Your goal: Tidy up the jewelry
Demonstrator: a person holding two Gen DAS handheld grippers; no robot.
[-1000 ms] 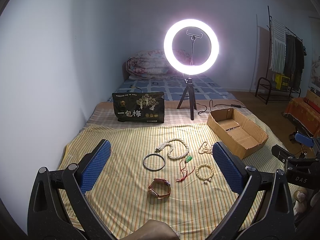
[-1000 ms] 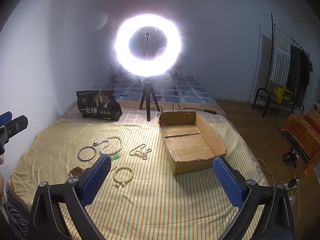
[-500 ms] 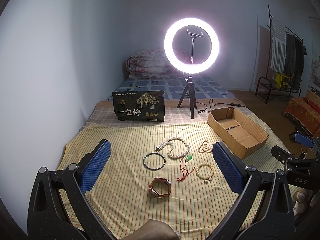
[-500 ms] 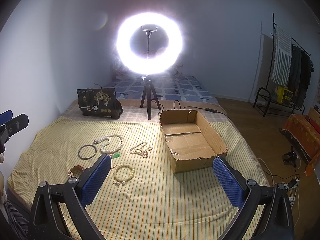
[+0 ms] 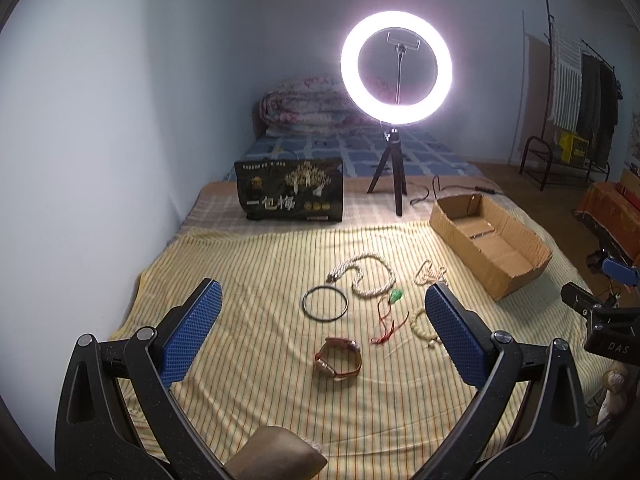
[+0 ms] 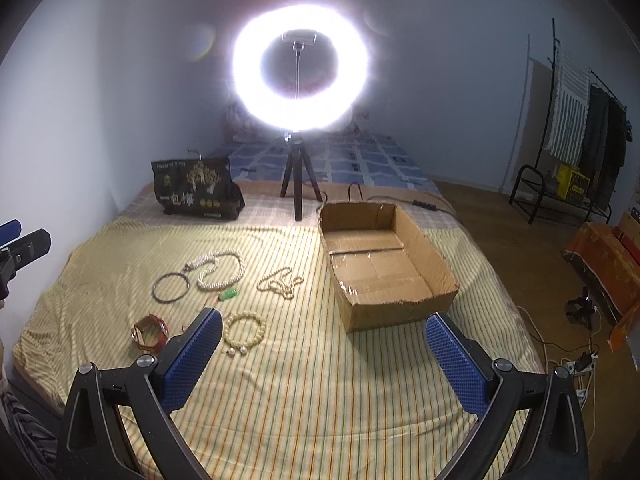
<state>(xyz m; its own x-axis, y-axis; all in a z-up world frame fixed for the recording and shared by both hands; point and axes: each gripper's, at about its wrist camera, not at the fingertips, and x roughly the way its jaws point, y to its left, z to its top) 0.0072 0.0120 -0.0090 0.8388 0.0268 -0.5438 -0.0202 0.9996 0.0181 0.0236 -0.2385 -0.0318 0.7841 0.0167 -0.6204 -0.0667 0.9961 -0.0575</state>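
Observation:
Jewelry lies on a yellow striped sheet: a brown-strapped watch [image 5: 338, 362] [image 6: 150, 332], a dark bangle [image 5: 324, 304] [image 6: 171, 287], a white bead necklace [image 5: 370, 278] [image 6: 220, 270], a green pendant on red cord [image 5: 394, 298] [image 6: 229, 294], a cream bead bracelet [image 6: 245, 327] and a small bead chain [image 5: 430, 272] [image 6: 280, 280]. An open, empty cardboard box [image 5: 490, 242] [image 6: 384, 264] sits to their right. My left gripper [image 5: 320, 336] is open above the near jewelry. My right gripper [image 6: 324, 356] is open, nearer the box.
A lit ring light on a tripod [image 5: 396, 68] [image 6: 298, 76] and a black printed bag [image 5: 290, 196] [image 6: 196, 194] stand behind the jewelry. A wall runs along the left. A clothes rack [image 6: 576, 136] and floor cables [image 6: 576, 360] are at the right.
Both grippers have moved slightly forward and lower toward the sheet; the scene has shifted up a little in both views. Nothing on the sheet has moved.

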